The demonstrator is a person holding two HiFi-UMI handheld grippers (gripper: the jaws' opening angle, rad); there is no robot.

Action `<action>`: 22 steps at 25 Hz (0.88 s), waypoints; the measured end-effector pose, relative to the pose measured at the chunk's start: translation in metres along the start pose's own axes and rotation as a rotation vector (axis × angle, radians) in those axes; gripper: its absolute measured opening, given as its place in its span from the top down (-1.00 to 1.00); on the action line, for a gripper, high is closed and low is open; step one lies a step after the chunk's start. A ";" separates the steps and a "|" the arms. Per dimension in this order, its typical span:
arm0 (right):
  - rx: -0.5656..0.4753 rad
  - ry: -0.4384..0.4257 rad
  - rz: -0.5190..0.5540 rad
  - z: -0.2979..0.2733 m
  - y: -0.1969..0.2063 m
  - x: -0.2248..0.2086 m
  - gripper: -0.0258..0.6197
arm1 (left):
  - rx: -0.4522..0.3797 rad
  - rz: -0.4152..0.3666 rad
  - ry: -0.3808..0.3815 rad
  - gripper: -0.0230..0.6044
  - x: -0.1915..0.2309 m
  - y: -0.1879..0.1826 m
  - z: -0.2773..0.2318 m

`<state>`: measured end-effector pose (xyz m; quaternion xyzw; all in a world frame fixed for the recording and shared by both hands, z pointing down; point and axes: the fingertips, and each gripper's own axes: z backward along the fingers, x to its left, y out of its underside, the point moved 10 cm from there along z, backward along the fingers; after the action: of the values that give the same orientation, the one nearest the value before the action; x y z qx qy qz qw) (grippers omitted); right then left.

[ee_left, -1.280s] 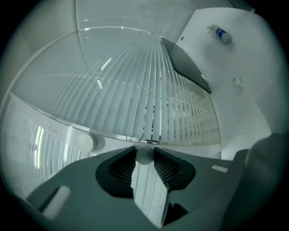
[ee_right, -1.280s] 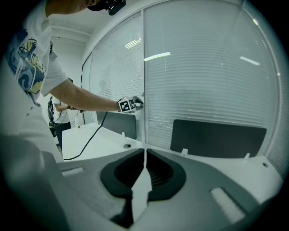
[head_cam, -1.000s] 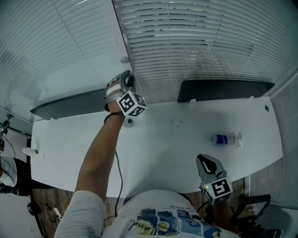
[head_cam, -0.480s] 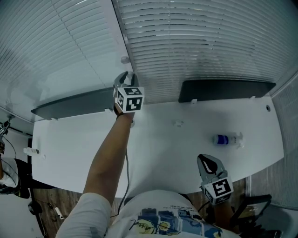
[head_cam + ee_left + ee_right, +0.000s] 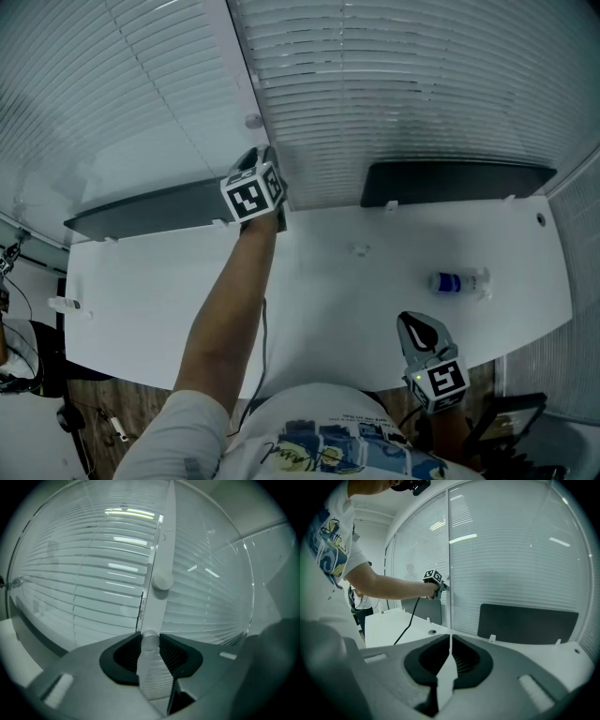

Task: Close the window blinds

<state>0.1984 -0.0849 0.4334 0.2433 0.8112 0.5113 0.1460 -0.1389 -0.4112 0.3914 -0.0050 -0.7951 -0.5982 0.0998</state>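
Since about a second ago the left gripper (image 5: 262, 161) has twisted round on the spot. Its marker cube (image 5: 251, 195) shows a different tilt in the head view. In its own view, the slats that ran nearly up-and-down now run across. Meanwhile the right gripper (image 5: 419, 330) hasn't budged.

Head view: the left gripper is upper centre-left, arm stretched over the white table (image 5: 356, 309). Its tips are at the white post (image 5: 242, 66) between the two panes of window blinds (image 5: 394, 84). One dark panel (image 5: 457, 181) stands along the table's far edge at the right. A small bottle (image 5: 457, 280) lies on the table at right, well apart from both grippers. The right gripper sits lower right, by the table's near edge.

Left gripper view: the jaws are clamped on a small round knob (image 5: 150, 639) at lower centre, on the post. A second knob (image 5: 161, 581) sits higher up. The blinds fill both sides.

Right gripper view: the jaws are pressed together at lower centre with nothing between them. The left gripper shows centre-left against the post.
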 end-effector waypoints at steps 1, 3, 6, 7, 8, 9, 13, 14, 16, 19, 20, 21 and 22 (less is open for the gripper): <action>0.003 0.000 0.000 0.000 0.000 0.000 0.90 | 0.002 0.034 0.010 0.52 0.001 0.001 -0.001; 0.002 -0.002 -0.009 0.000 0.001 0.000 0.90 | 0.004 0.123 0.035 0.52 0.004 0.003 -0.003; -0.003 -0.001 -0.012 0.000 0.001 0.000 0.90 | -0.001 0.260 0.066 0.52 0.009 0.005 -0.004; -0.002 0.000 -0.010 0.000 0.002 -0.001 0.90 | -0.003 0.298 0.076 0.52 0.010 0.005 -0.004; -0.001 0.001 -0.008 0.000 0.002 -0.001 0.90 | -0.004 0.319 0.082 0.52 0.011 0.005 -0.004; -0.002 0.001 -0.006 0.001 0.002 -0.001 0.90 | -0.002 0.311 0.084 0.52 0.011 0.005 -0.004; -0.005 0.001 0.001 0.001 0.001 0.000 0.90 | 0.008 0.067 0.047 0.51 0.005 0.002 -0.003; -0.008 0.001 0.001 0.002 0.000 -0.001 0.90 | 0.011 0.000 0.036 0.51 0.004 0.000 -0.003; -0.012 0.004 -0.002 0.003 0.001 -0.002 0.90 | 0.016 -0.087 0.034 0.51 0.002 -0.001 -0.002; -0.014 0.007 -0.011 0.004 0.002 -0.003 0.90 | 0.020 -0.203 0.039 0.40 0.000 -0.002 -0.001; -0.015 0.007 -0.012 0.004 0.001 -0.003 0.90 | 0.016 -0.261 0.035 0.40 -0.001 -0.003 0.001; -0.016 0.007 -0.011 0.004 0.001 -0.003 0.90 | 0.010 -0.327 0.028 0.38 -0.002 -0.004 0.003; -0.016 0.008 -0.008 0.004 0.000 -0.002 0.90 | 0.006 -0.399 0.020 0.38 -0.004 -0.004 0.005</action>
<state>0.2023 -0.0832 0.4321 0.2367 0.8086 0.5182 0.1470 -0.1362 -0.4071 0.3857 0.1590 -0.7809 -0.6039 -0.0129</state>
